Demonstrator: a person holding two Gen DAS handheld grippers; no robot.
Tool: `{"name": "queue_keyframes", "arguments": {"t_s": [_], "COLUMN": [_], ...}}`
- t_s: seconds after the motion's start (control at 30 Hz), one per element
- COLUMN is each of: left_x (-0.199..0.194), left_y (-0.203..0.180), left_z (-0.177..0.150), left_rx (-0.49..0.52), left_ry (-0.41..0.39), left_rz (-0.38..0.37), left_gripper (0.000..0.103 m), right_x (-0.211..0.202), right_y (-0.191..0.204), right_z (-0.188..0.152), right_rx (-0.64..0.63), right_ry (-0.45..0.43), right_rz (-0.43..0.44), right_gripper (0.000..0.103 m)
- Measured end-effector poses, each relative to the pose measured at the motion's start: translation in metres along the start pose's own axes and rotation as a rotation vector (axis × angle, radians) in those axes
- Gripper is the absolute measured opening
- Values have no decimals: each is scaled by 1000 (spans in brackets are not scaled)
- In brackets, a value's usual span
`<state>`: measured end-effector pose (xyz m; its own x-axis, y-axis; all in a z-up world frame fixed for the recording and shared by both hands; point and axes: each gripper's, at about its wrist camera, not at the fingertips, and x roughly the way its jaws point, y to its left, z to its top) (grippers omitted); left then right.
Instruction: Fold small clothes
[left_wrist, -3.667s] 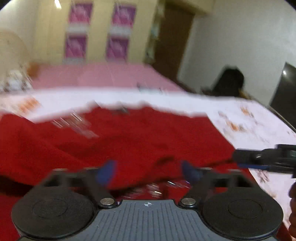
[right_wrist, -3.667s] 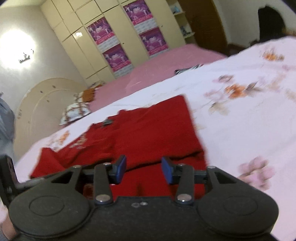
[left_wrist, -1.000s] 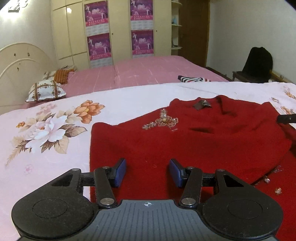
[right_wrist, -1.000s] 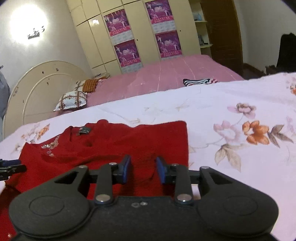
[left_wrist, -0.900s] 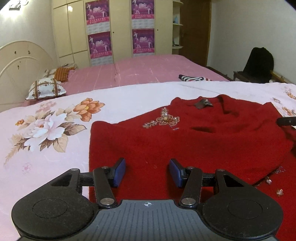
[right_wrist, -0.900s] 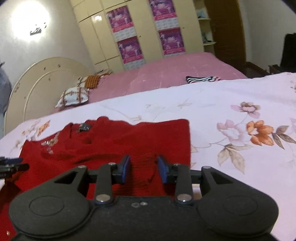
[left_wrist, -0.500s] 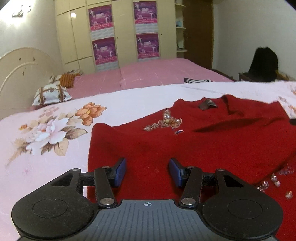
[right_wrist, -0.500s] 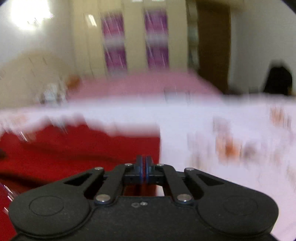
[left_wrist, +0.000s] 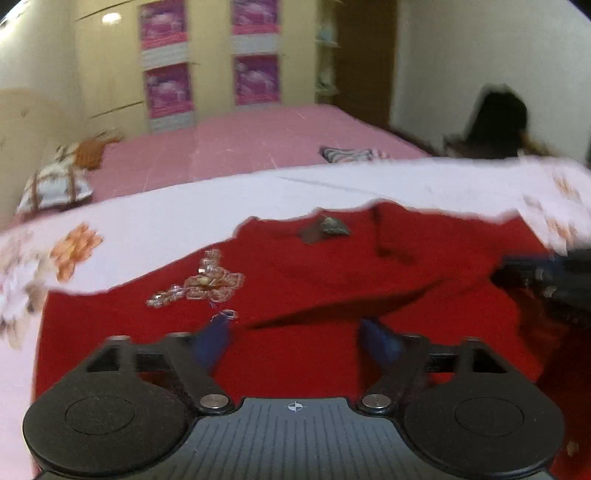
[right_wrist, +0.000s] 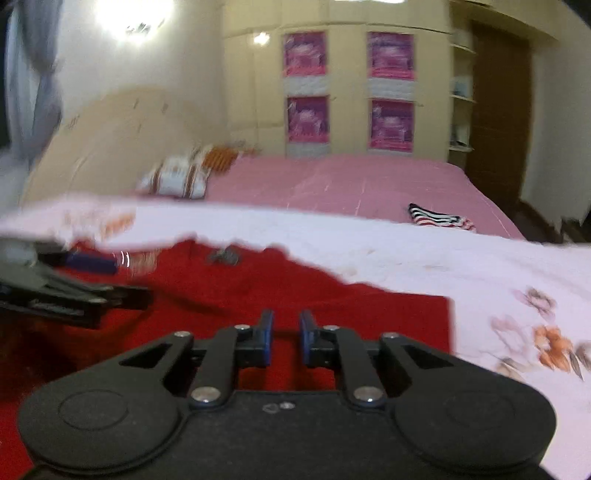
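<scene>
Your left tongs (left_wrist: 295, 338) hover with jaws spread wide over the red knitted sweater with a beaded flower brooch (left_wrist: 295, 280), gripping nothing. Your right tongs (right_wrist: 286, 330) sit low over the same sweater's right side, jaws narrowly parted with only a slim gap and no cloth visibly pinched. The sweater lies spread on the white floral bedsheet (right_wrist: 424, 258), collar away from you, partly blurred.
</scene>
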<state>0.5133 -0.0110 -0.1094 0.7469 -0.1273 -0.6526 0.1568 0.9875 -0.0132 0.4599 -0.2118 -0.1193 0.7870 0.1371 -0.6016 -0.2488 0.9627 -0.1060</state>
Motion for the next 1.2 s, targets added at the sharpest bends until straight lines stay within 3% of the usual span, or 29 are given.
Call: {"name": "queue_keyframes", "arguments": {"t_s": [0.1,0.17,0.23,0.3,0.4,0.47,0.53,0.67,0.73,0.8,0.87,0.9,0.97,1.03,1.13,1.2], "left_x": [-13,-27,-31,-31,-39,-22,0,-5,-22,-37,-28,-28,-39,-59,-53,-48], "left_y": [19,26,16,-1,-19,-26,-26,-28,-26,-21,-20,-22,-27,-21,-3,18], "left_z": [-1,-3,-2,4,2,2,-1,-3,-4,-15,-26,-33,-29,-30,-40,-49], "left_rx": [-63,-94,-94,-71,-33,-10,-38,-9,-13,-4,16,59,108,121,76,3], "left_ry": [-37,-91,-127,-136,-153,-90,-27,-60,-88,-109,-30,-49,-34,-81,-25,-43], "left_rz": [45,46,16,-37,-139,-193,-207,-187,-197,-160,-134,-125,-88,-67,-10,-35], "left_gripper": [96,96,94,78,77,77,78,78,78,78,78,79,79,79,79,85], "right_x": [-2,-20,-32,-28,-25,-25,-12,-16,-31,-46,-48,-42,-41,-56,-78,-55], "right_y": [-22,-25,-23,-11,4,5,2,3,2,1,3,7,10,12,17,24], "right_z": [2,5,4,7,8,5,5,4,4,2,-10,-19,-29,-26,-30,-38], "right_rx": [94,90,125,114,84,85,100,100,103,94,53,16,-12,-17,-26,-73], "right_ry": [-1,-46,-87,-86,-77,-81,-14,-12,-56,-78,-56,-3,-19,-28,-86,3], "right_rz": [-65,-81,-19,49,117,127,79,74,87,114,127,105,82,60,88,47], "right_gripper": [12,21,22,20,16,17,17,18,23,23,23,23,23,23,26,26]}}
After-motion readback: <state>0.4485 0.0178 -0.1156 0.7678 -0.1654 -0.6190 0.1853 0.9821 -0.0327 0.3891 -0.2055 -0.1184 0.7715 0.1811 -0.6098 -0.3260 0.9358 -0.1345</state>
